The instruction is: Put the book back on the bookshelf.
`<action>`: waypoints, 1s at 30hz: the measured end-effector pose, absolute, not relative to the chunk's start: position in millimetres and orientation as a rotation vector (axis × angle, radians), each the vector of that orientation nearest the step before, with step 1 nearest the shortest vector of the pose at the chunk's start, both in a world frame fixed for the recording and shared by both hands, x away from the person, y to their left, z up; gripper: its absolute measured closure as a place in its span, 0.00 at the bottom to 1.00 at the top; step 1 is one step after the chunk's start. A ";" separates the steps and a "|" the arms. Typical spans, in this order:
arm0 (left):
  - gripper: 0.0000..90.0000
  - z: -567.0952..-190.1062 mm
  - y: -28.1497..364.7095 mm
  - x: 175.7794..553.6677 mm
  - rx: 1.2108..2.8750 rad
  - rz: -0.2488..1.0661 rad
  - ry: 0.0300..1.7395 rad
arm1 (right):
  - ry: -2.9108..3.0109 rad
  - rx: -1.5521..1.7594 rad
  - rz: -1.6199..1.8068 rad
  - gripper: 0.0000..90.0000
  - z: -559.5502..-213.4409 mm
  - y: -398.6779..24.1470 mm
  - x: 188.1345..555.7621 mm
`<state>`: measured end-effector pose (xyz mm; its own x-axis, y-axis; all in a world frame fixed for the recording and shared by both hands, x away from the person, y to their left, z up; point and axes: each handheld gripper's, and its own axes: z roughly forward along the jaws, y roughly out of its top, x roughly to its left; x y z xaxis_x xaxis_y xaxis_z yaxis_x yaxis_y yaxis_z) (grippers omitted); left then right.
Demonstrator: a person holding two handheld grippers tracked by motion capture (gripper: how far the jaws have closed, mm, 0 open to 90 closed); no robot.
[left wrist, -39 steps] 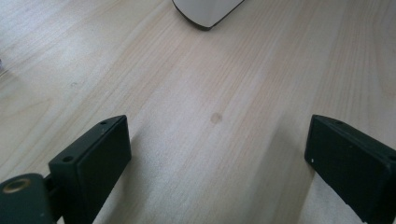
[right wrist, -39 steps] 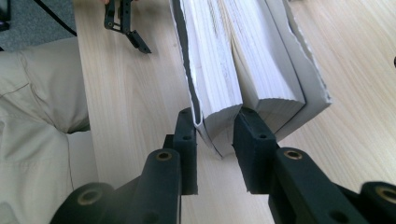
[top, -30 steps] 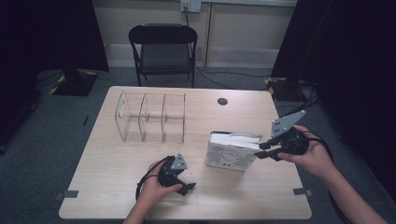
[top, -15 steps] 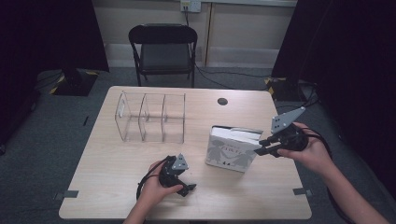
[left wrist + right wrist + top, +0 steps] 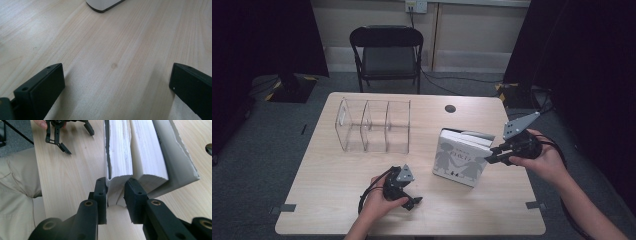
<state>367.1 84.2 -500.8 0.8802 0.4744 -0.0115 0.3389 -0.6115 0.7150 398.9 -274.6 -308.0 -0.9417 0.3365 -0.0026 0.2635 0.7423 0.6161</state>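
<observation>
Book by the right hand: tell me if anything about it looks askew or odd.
The book stands tilted on the table rather than lying flat. The right tongs pinch a sheaf of its pages, which bend where they are pinched, and the page block gapes into separate bundles. No tear is visible.

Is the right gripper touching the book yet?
Touching. The right gripper view shows the right gripper clamped on one of the book's blocks of pages, both jaws pressed against the paper.
</observation>
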 end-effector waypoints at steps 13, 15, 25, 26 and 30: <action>0.00 -500.9 82.2 367.9 2.281 0.232 0.589 | 2.813 0.505 1.001 0.81 -309.8 -276.9 399.1; 0.00 -501.0 82.1 367.9 2.279 0.231 0.589 | 2.817 0.516 1.003 0.80 -309.9 -277.0 399.4; 0.00 -500.9 79.4 367.6 2.278 0.232 0.596 | 2.818 0.528 1.006 0.75 -312.1 -273.7 401.3; 0.00 -501.0 79.2 367.7 2.277 0.232 0.594 | 2.819 0.530 1.011 0.75 -313.1 -272.4 401.5; 0.00 -501.0 79.2 367.7 2.277 0.232 0.594 | 2.825 0.526 0.991 0.75 -317.4 -267.0 403.0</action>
<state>367.7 79.2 -501.0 0.8753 0.4833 -0.0147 0.3459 -0.6047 0.7174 403.0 -267.0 -317.4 -0.9350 0.3541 0.0179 0.2877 0.7283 0.6219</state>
